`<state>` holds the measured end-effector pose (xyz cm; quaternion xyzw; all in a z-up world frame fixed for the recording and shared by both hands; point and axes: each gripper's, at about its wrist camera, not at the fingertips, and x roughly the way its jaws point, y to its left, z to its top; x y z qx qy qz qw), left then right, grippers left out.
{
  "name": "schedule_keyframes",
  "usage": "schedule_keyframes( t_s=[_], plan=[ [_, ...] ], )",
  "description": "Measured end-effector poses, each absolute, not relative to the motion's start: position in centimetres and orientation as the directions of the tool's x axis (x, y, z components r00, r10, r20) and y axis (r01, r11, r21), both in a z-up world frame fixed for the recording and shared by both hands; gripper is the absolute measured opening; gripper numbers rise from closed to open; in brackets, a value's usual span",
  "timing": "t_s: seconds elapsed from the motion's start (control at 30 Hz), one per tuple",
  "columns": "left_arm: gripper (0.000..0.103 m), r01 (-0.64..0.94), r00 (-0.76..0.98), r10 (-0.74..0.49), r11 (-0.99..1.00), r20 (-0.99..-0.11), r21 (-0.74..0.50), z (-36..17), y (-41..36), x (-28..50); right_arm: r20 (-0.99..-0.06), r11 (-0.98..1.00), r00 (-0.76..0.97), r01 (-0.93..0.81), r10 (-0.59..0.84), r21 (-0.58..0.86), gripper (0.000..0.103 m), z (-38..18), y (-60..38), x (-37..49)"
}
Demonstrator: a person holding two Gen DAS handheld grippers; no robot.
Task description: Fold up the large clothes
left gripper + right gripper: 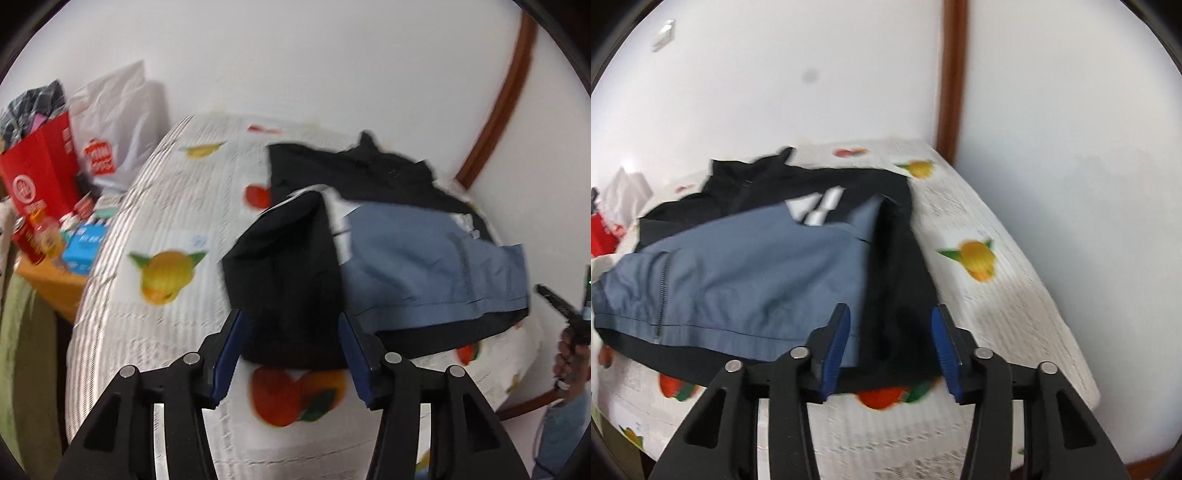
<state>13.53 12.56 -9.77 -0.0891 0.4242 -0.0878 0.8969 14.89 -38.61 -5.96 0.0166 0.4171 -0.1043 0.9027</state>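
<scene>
A black and blue-grey jacket point(424, 266) lies flat on a table covered with a fruit-print cloth point(162, 206). In the left wrist view a black sleeve point(288, 280) is folded over the jacket's left side. My left gripper point(291, 350) hovers at its near end, open, with its blue pads clear of the fabric. In the right wrist view the jacket point(738, 273) shows white stripes point(816, 206), and its other black sleeve point(901, 280) is folded over the right side. My right gripper point(890, 347) stands open over that sleeve's near end, holding nothing.
Left of the table stands an orange side table point(48, 284) with a red bag point(40, 173), a white plastic bag point(118, 122), cans and a blue box point(83, 247). White walls with brown trim point(953, 74) close off the back. A hand point(569, 362) shows at the right edge.
</scene>
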Motion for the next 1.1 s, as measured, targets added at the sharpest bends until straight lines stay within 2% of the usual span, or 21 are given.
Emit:
schedule_keyframes(
  t_s=[0.1, 0.37, 0.43, 0.47, 0.5, 0.57, 0.6, 0.8, 1.1],
  plan=[
    [0.053, 0.124, 0.618, -0.295, 0.952, -0.729, -0.28, -9.6, 11.4, 14.3, -0.762, 0.983, 0.626, 0.167, -0.167, -0.078, 0.046, -6.8, -37.0, 15.7],
    [0.051, 0.093, 0.548, -0.311, 0.945, -0.777, -0.313, -12.3, 9.5, 18.7, -0.785, 0.972, 0.585, 0.217, -0.206, -0.093, 0.045, -9.5, -37.0, 18.1],
    [0.05, 0.091, 0.532, -0.318, 0.943, -0.785, -0.32, -12.8, 9.1, 19.5, -0.787, 0.974, 0.587, 0.213, -0.188, -0.074, 0.041, -9.7, -36.8, 18.5],
    [0.04, 0.096, 0.528, -0.326, 0.94, -0.784, -0.327, -12.9, 8.9, 19.9, -0.787, 0.974, 0.587, 0.214, -0.189, -0.074, 0.031, -9.8, -36.6, 18.9],
    [0.034, 0.107, 0.523, -0.338, 0.937, -0.782, -0.334, -12.9, 8.6, 20.2, -0.787, 0.975, 0.588, 0.211, -0.186, -0.073, 0.017, -9.8, -36.5, 19.2],
    [0.018, 0.134, 0.522, -0.347, 0.936, -0.779, -0.327, -12.5, 8.1, 20.6, -0.784, 0.976, 0.596, 0.209, -0.173, -0.057, 0.01, -9.4, -36.5, 19.5],
    [0.015, 0.155, 0.528, -0.349, 0.936, -0.774, -0.317, -12.1, 7.8, 20.8, -0.778, 0.978, 0.607, 0.206, -0.161, -0.042, 0.008, -9.1, -36.5, 19.6],
    [0.012, 0.172, 0.569, -0.397, 0.914, -0.72, -0.368, -9.4, 8.4, 21.9, -0.72, 0.98, 0.689, 0.187, -0.083, 0.066, 0.006, -5.8, -37.4, 20.6],
    [0.012, 0.126, 0.588, -0.358, 0.926, -0.725, -0.355, -8.7, 8.2, 25.5, -0.671, 0.98, 0.736, 0.189, -0.096, 0.067, 0.006, -3.7, -37.6, 24.6]
  ],
)
